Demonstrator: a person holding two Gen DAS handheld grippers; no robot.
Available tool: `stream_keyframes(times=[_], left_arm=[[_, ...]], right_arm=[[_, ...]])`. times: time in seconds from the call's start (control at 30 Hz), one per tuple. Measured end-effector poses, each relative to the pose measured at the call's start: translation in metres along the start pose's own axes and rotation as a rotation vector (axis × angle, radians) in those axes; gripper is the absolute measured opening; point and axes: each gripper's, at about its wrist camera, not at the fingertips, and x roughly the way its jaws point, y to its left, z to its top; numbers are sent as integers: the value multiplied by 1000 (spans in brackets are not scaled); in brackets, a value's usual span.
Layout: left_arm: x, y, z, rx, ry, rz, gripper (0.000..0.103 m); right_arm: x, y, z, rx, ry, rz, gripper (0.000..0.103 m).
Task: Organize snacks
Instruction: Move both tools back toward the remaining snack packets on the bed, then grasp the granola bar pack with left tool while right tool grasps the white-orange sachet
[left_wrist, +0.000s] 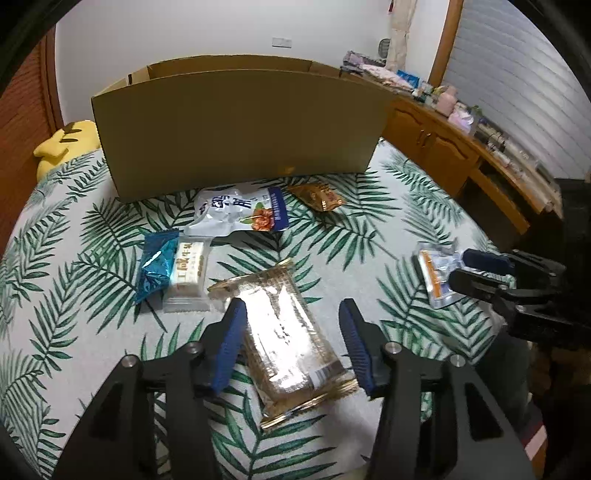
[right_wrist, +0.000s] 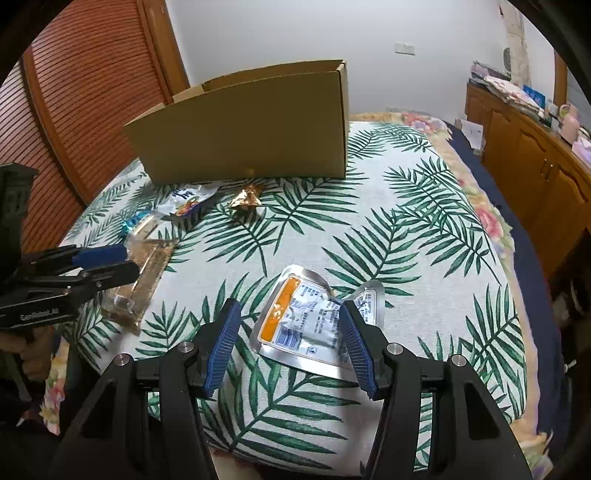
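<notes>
Blue-padded and parted, the left gripper (left_wrist: 293, 321) straddles a long clear-and-gold snack pack (left_wrist: 291, 332) lying on the palm-leaf bedspread (left_wrist: 92, 266), without pinching it. Further right, the right gripper (right_wrist: 290, 325) stands released around a silver-and-orange pouch (right_wrist: 306, 321). Behind both sits the cardboard box (left_wrist: 236, 129).

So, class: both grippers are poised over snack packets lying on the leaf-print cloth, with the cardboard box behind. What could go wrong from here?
1. The left gripper straddles the long clear-wrapped packet near one end; lifted there, the glossy packet might droop or slip.
2. The silver pouch under the right gripper lies flat and crumpled; the pads may pinch cloth too.
3. The cardboard box has a tall near wall; a low carry could hit it.
</notes>
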Motion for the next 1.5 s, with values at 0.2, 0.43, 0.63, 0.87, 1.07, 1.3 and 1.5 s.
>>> stream_keyframes(times=[0.2,0.43,0.63,0.87,1.07,1.3,1.5], left_arm=[[14,8,-7,-24,51,12,56],[15,7,-10,-7,42,25,63],[19,0,-10,18,47,53,66],[21,-5,-11,46,57,74,68],[18,4,-10,-3,46,24,68],[18,6,-8,-10,53,17,68],[17,10,-7,-23,52,-4,67]], right_arm=[[1,6,-1,-13,0,4,57],[7,8,6,-77,16,-14,57],[22,1,19,-140,51,16,58],[39,-7,25,-192,121,28,59],[34,-14,14,-195,156,49,60],[25,-8,0,-220,172,35,62],[26,-2,-4,-228,156,-12,64]])
